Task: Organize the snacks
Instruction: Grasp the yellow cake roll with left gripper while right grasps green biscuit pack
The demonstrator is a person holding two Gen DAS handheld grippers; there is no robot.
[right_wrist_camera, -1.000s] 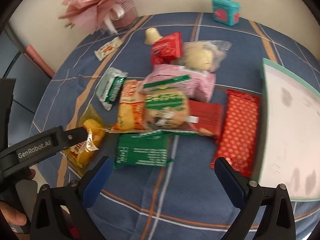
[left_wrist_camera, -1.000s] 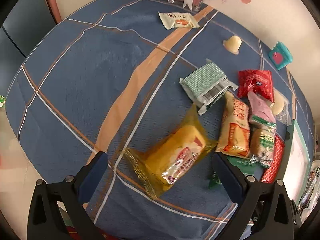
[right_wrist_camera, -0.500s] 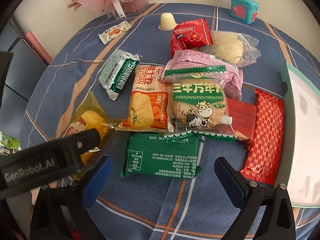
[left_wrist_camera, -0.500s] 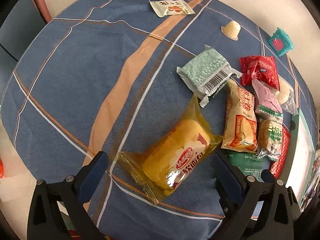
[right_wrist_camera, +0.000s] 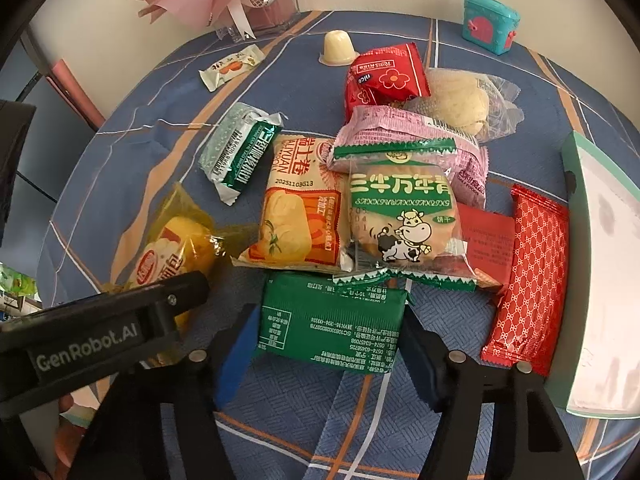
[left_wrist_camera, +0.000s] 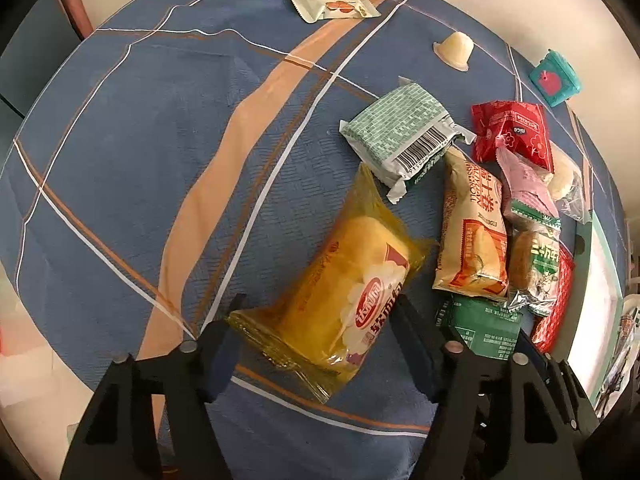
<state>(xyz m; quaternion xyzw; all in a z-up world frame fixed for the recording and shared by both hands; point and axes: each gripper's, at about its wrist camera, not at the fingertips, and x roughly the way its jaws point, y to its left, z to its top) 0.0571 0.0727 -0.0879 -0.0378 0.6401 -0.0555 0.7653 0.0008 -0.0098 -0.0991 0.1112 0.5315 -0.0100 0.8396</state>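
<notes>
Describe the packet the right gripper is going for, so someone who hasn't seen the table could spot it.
On the blue plaid tablecloth, find the heap of snack packets beside the white tray. At the heap's near edge lies the dark green packet, between the pads of the right gripper, whose jaws have just been closing. It alone is solid green with only small white print, partly tucked under the cow-printed biscuit pack.

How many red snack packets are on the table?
3: the flowered packet at the back, the plain packet under the cow biscuits, the patterned packet beside the tray. More may be hidden.
</notes>
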